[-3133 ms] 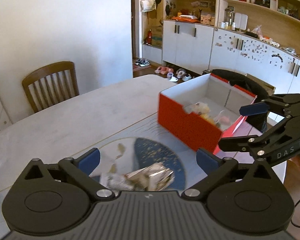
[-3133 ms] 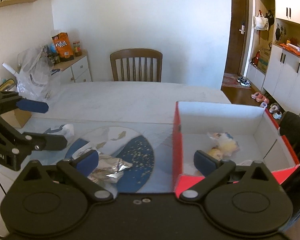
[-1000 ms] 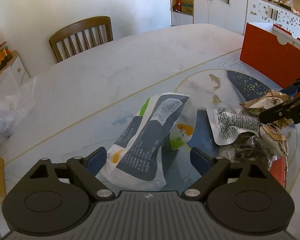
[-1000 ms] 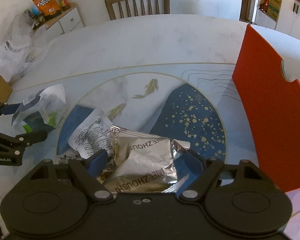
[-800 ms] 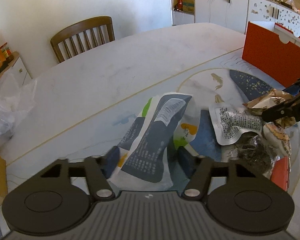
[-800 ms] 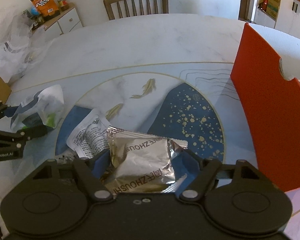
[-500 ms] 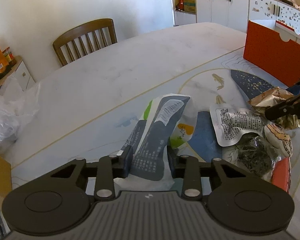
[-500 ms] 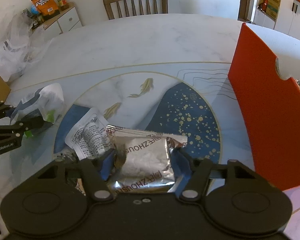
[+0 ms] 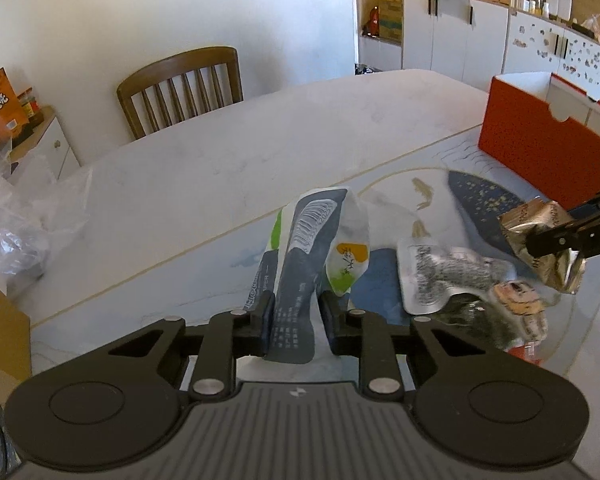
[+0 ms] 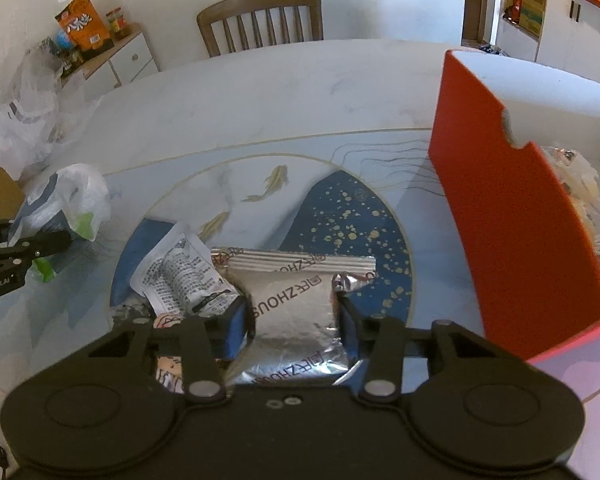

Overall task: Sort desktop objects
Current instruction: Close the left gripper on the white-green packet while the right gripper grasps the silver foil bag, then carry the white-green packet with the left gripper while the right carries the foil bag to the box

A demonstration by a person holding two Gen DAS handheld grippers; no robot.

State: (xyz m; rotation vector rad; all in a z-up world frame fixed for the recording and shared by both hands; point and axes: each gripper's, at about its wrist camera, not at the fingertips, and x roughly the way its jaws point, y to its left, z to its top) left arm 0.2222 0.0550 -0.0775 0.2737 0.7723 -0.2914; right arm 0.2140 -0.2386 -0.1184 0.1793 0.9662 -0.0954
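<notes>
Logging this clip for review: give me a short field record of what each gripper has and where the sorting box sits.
left gripper: jaws shut on white-and-grey snack bag
right gripper: jaws shut on silver foil packet
red box: open, right of the foil packet
left on table: printed white pouch

Both tongs are matte black plastic. The left tongs (image 9: 296, 322) show a ribbed grey-black housing with a small pale logo, two round raised discs, silver screws at the linkage pivots and blue finger pads (image 9: 265, 330). The right tongs (image 10: 293, 322) look alike, with white lettering on the arm seen from the left wrist
</notes>
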